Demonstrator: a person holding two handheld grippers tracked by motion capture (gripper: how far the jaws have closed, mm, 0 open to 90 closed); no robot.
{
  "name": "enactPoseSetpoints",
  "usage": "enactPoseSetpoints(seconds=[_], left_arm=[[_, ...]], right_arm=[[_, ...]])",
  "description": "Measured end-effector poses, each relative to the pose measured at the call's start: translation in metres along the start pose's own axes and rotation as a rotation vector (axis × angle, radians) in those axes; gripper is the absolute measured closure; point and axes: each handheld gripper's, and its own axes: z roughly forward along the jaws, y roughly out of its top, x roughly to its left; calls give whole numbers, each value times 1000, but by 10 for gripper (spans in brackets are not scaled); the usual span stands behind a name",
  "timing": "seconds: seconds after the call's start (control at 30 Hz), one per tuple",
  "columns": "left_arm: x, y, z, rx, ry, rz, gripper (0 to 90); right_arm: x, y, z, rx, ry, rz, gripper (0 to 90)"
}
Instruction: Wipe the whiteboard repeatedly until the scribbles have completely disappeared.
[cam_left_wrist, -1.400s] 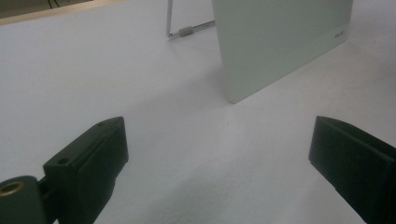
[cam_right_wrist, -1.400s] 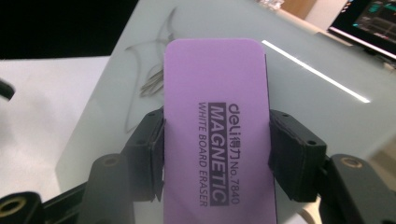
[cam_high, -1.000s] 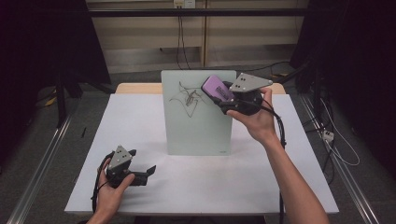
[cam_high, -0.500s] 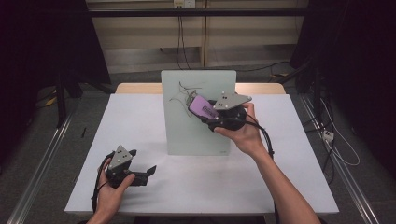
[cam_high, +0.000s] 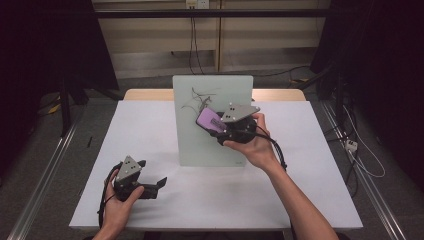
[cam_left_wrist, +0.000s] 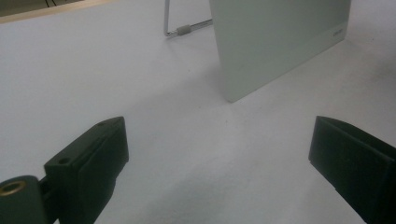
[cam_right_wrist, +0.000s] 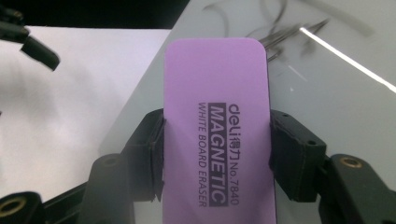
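**Eraser at the board, left gripper idle on the table**

Table (cam_high: 310, 200): white top, takes up most of the high view, wooden edge showing at the far side behind the board.

Whiteboard (cam_high: 200, 145): pale grey-green panel standing upright near the table's centre, tilted back a bit. In the left gripper view its lower corner (cam_left_wrist: 280, 42) meets the tabletop, w/ a wire stand leg (cam_left_wrist: 184, 29) behind it. Small logo at the bottom right corner, too small to read.

Person's right hand (cam_high: 252, 147): reaches in from the bottom right, forearm across the table, holding the right gripper (cam_high: 220, 125) up in front of the board's upper middle. Jaws pinch the eraser on its two long sides; seen clearly in the right gripper view, pads tight against both edges.

Left gripper (cam_high: 152, 184): low on the table near the front left, in the person's left hand (cam_high: 120, 200), well apart from the board. Jaws spread wide, nothing btw them, just bare tabletop in the left gripper view.

Eraser (cam_right_wrist: 217, 121): purple, rounded corners, printed "deli MAGNETIC WHITE BOARD ERASER No.7840". Held at the board face, just below the marks; can't tell if it's actually touching.

Scribbles (cam_high: 197, 97): thin dark marker lines on the board's upper part; also visible past the eraser's top (cam_right_wrist: 280, 32).
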Motion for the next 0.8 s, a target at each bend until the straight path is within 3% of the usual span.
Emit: enactPoseSetpoints(seconds=[0.5,0.8], left_arm=[[0,0,0,-2,-3,-1,47],[0,0,0,-3,-4,4,48]], right_arm=[[-40,42,-28,-67,-122,30,417],[-30,40,-17,-53,-102,27,417]])
